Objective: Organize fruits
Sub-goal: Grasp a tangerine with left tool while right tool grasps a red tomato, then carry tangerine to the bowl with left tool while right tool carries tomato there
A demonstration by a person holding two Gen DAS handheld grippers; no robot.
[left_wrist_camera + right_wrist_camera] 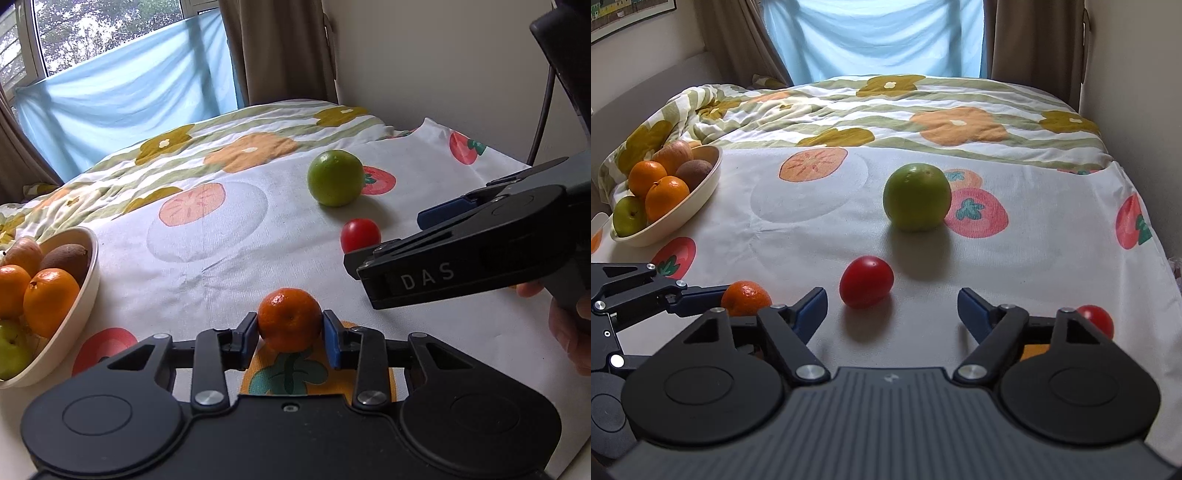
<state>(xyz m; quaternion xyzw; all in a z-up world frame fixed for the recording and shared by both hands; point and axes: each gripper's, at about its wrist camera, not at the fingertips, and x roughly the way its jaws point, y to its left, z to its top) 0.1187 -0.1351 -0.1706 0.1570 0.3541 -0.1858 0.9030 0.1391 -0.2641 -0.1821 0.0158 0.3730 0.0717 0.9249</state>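
Note:
A small mandarin [290, 319] sits on the fruit-print cloth, and my left gripper [290, 324] is shut on it, a blue pad against each side. In the right wrist view the same mandarin [746, 297] shows at the lower left with the left gripper's finger [698, 295] on it. My right gripper [892, 295] stands open, low over the cloth. A red tomato [866, 282] lies just beyond and slightly left of its tips, untouched. A green apple [917, 197] rests farther back. In the left wrist view the right gripper [386, 238] reaches in from the right, next to the tomato [360, 234].
A cream bowl [713, 173] at the left holds oranges, a green pear, a kiwi and an apple. A second small tomato [1097, 319] peeks out behind my right finger linkage. A floral duvet [923, 110] lies beyond the cloth. A wall closes the right side.

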